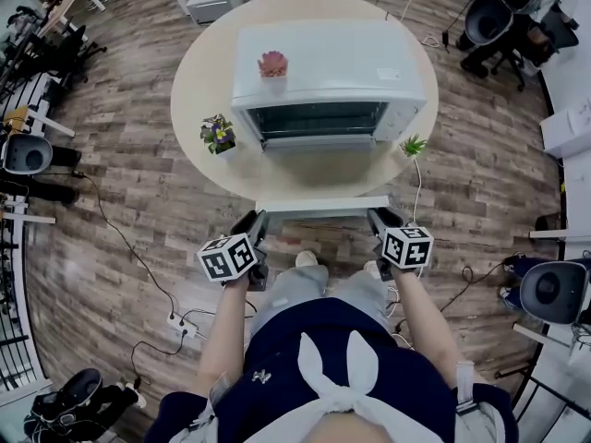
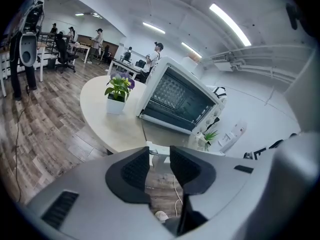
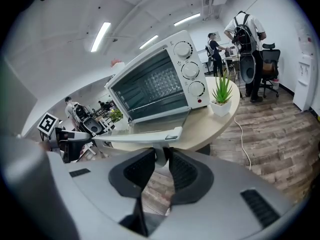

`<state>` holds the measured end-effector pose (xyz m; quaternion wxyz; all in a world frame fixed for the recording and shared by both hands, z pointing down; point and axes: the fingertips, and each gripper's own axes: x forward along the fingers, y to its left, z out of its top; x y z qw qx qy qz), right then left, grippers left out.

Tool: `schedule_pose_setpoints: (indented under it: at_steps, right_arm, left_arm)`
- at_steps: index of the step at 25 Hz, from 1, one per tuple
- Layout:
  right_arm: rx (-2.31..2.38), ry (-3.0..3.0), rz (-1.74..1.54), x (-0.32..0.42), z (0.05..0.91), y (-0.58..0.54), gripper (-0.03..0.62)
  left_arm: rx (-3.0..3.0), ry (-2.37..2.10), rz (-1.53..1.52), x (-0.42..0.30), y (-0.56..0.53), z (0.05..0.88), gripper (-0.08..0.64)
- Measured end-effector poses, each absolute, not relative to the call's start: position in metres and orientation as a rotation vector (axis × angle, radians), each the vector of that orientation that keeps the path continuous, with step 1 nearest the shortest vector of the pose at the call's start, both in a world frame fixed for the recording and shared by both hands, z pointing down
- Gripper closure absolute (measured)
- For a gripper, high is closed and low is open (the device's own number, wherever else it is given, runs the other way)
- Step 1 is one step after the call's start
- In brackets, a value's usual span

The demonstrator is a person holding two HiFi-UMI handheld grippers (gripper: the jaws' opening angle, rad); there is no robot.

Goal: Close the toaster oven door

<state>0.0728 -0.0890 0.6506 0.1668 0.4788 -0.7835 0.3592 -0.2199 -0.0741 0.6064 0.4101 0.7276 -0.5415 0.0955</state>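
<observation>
The white toaster oven stands on a round table. Its glass door hangs open, flat and level, reaching past the table edge toward me. The white door handle runs along the near edge. My left gripper is shut on the handle's left end, and my right gripper is shut on its right end. In the left gripper view, the handle's post sits between the dark pads. In the right gripper view, the handle crosses just ahead and its post is pinched between the pads.
A pink plant sits on the oven top. A purple flower pot stands to the oven's left, and a small green plant to its right, with a cable trailing off the table. Cables and a power strip lie on the wooden floor. Office chairs ring the room.
</observation>
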Motion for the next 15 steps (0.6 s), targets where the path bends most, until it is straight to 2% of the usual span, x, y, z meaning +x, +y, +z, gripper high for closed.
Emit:
schedule_pose_setpoints:
  at_steps: [15]
  right_arm:
    - [1.354,-2.254,1.058,0.072,0.642,-0.091,0.499]
  left_arm:
    - [1.895,-1.393,0.315,-0.207,-0.068,0.607,0.430]
